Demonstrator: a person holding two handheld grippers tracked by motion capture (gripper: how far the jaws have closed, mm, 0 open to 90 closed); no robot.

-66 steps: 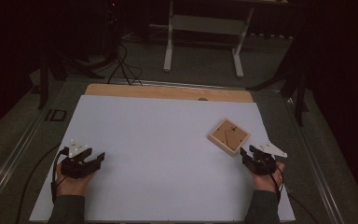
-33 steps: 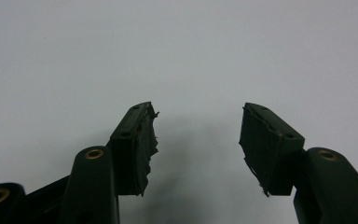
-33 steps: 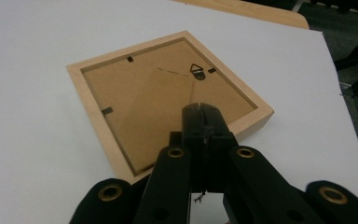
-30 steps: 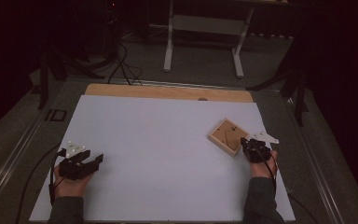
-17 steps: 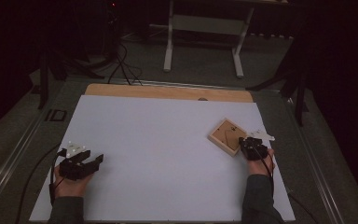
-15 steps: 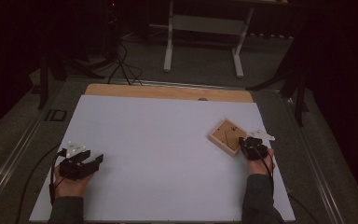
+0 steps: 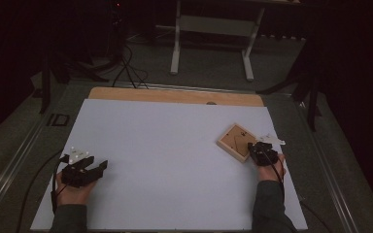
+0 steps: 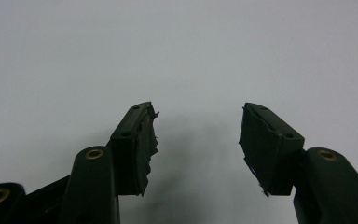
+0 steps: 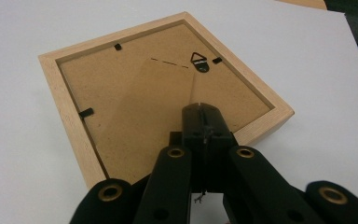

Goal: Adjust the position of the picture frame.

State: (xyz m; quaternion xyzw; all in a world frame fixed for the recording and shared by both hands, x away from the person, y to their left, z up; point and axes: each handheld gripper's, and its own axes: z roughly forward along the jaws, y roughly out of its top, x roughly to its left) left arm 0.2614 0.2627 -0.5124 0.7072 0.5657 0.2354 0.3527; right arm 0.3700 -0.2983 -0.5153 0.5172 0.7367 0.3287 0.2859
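**Closed jaws poised over frame back**

Picture frame [image 7: 236,142] lies face-down at the table's [image 7: 165,145] three o'clock. Right gripper [image 9: 200,108], jaws clenched empty, hovers above its stand flap, seemingly to pry it. Left gripper [image 8: 198,135] rests released at eight o'clock.

Left gripper [image 7: 98,167] low at near left, jaws spread wide, nothing between. Right gripper [image 7: 250,145] at right, jaws pressed together.

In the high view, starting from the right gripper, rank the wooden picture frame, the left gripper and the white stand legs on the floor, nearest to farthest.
1. Wooden picture frame: right beside the right gripper, lying back side up on the white table.
2. White stand legs: on the floor beyond the table's far edge.
3. Left gripper: across the table at its near left.
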